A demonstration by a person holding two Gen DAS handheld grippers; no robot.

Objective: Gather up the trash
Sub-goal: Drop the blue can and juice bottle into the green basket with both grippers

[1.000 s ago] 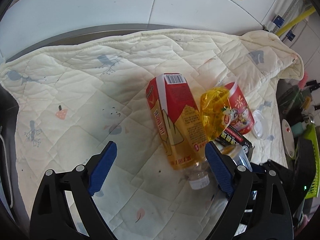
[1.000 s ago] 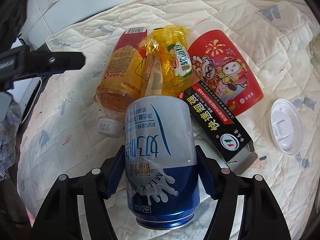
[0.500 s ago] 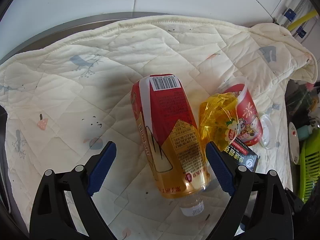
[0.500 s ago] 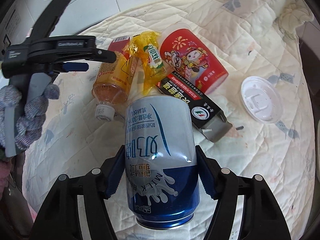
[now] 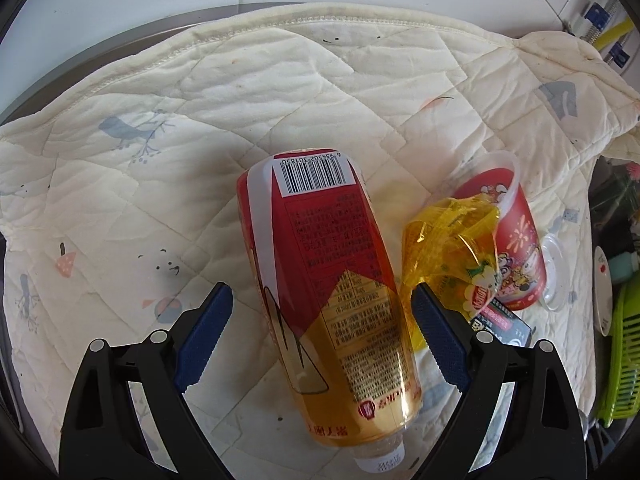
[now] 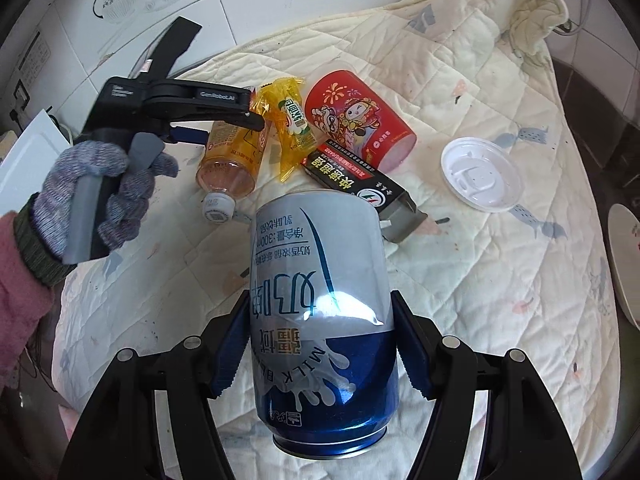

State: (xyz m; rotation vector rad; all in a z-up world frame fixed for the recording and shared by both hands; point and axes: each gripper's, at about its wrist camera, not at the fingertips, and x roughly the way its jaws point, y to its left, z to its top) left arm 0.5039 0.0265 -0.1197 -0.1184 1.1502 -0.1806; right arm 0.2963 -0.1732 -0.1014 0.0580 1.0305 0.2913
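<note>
A plastic bottle (image 5: 332, 300) with a red and orange label lies on the quilted cloth (image 5: 200, 152), cap toward me. My left gripper (image 5: 322, 300) is open and straddles the bottle, its blue pads (image 5: 208, 328) clear of both sides. Right of the bottle lie a yellow wrapper (image 5: 452, 248), a red paper cup (image 5: 516, 248) on its side and a black box (image 5: 500, 322). My right gripper (image 6: 320, 300) is shut on a blue and white can (image 6: 320, 280), held above the cloth. From there I see the left gripper (image 6: 240, 124) in a gloved hand over the bottle (image 6: 230, 156).
A white plastic lid (image 6: 482, 174) lies on the cloth to the right of the black box (image 6: 360, 184). A green basket (image 5: 624, 360) and a plate (image 6: 624, 256) sit past the cloth's right edge. A metal table rim (image 5: 120, 48) and tiled wall bound the far side.
My left gripper has come down and closer, so the bottle now lies between its open jaws. My right gripper has drawn back and up from the pile with the can.
</note>
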